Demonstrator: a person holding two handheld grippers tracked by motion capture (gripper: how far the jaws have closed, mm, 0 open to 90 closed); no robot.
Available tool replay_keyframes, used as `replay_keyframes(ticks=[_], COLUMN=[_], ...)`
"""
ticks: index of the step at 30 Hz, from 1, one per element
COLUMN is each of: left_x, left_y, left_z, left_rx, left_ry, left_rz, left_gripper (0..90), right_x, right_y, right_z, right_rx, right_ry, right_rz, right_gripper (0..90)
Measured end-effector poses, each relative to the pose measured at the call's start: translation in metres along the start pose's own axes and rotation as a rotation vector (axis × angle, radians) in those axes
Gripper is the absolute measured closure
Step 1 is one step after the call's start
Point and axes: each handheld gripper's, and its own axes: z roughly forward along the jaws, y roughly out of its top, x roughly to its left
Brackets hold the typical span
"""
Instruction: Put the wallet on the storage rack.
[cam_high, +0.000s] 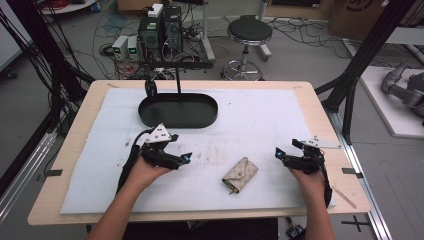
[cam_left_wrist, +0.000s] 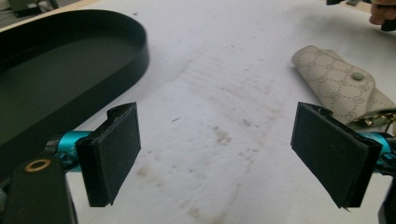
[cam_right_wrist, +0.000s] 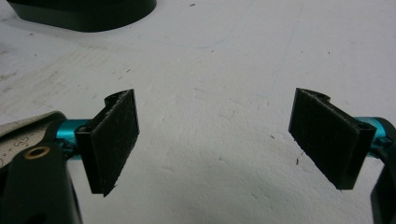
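A beige patterned key pouch (cam_high: 240, 174) with a snap button lies on the white foam mat (cam_high: 250, 120), near the front middle. My left gripper (cam_high: 181, 147) hovers to its left, open, with nothing between its pads. The left gripper view has the pouch (cam_left_wrist: 336, 84) ahead and to the right of the open left gripper (cam_left_wrist: 217, 154). To the right of the pouch my right gripper (cam_high: 286, 147) is also open and empty. In the right gripper view, open right gripper (cam_right_wrist: 215, 144) faces bare mat, and the pouch (cam_right_wrist: 23, 128) peeks from behind the left jaw.
A black oval tray (cam_high: 212, 107) sits at the back of the mat, with a thin black post rising behind it; tray (cam_left_wrist: 140, 51), tray (cam_right_wrist: 84, 14). A stool (cam_high: 248, 32), electronics boxes (cam_high: 160, 30) and cables stand on the floor beyond the table.
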Motion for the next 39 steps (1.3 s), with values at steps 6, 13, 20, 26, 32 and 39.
replay_keyframes(ticks=[6,13,20,26,32,39], left_x=[-0.020,-0.038,-0.054,-0.071,-0.088,-0.103], left_y=[0.010,0.015,0.019,0.023,0.024,0.019], left_z=[0.017,0.034,0.049,0.066,0.087,0.110], left_rx=[0.010,0.030,0.054,0.074,0.110,0.155], left_ry=[-0.069,-0.129,-0.157,-0.191,-0.226,-0.242], left_rz=[0.012,0.026,0.040,0.067,0.079,0.075], left_gripper=[14.4,13.5,13.5,12.7,12.6,12.6], right_x=[-0.001,-0.001,0.000,-0.001,-0.002,-0.003], right_y=[0.000,0.000,0.001,0.001,0.001,0.001], right_z=[0.000,0.000,0.000,0.000,0.000,0.000], right_rx=[-0.002,-0.004,-0.001,-0.007,-0.005,-0.006], right_ry=[-0.002,-0.001,-0.002,-0.004,-0.001,-0.003], right_rz=[0.000,0.001,0.000,0.000,0.002,0.007], right_gripper=[16.4,16.4,16.4,16.4,16.4,16.4])
